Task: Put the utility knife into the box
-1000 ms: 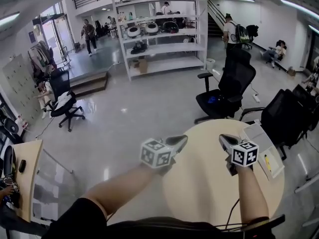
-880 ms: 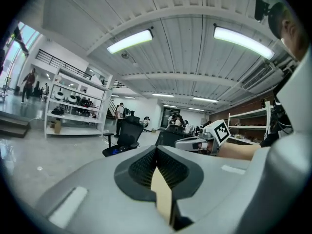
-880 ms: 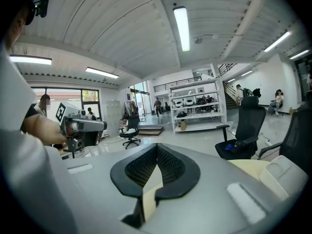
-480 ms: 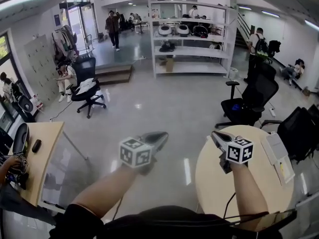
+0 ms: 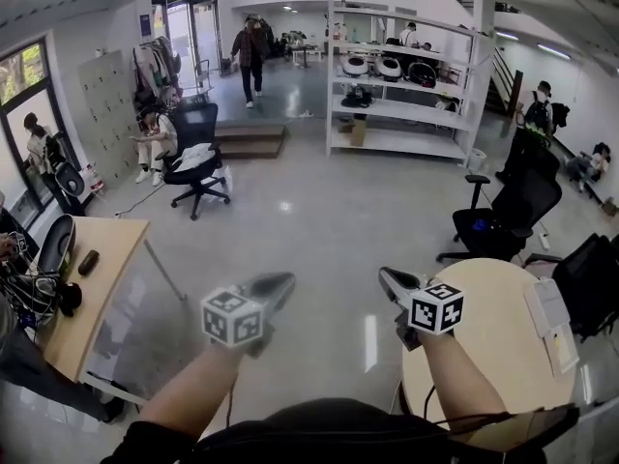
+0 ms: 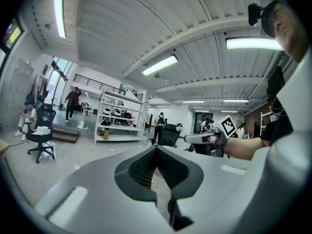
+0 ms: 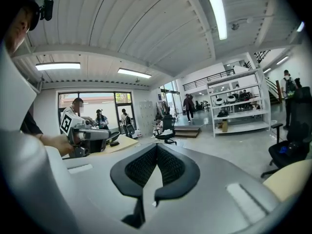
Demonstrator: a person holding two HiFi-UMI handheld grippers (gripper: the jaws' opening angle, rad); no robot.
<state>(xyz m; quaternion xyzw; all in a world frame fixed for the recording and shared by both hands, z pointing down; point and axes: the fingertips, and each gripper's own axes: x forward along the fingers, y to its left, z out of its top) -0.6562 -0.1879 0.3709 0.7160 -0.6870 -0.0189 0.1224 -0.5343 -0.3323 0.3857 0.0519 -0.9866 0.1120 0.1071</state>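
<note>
My left gripper (image 5: 280, 284) hangs shut and empty over the grey floor, left of the round beige table (image 5: 495, 329). My right gripper (image 5: 388, 277) is also shut with nothing in it, just off the table's left edge. A flat white box (image 5: 551, 323) lies at the table's far right rim, well away from both grippers. I cannot make out the utility knife in any view. In the left gripper view the jaws (image 6: 157, 148) meet at their tips, and the right gripper (image 6: 207, 138) shows beside them. The right gripper view shows its jaws (image 7: 157, 148) closed too.
A wooden desk (image 5: 102, 283) with dark items stands at the left. Office chairs stand on the floor (image 5: 198, 167) and behind the table (image 5: 508, 222). White shelving (image 5: 406, 95) lines the back. Several people sit and walk around the hall.
The view has swung left, so the round table and box slid towards the right edge. Both grippers travelled left with it, from above the table to over the floor, still shut.
</note>
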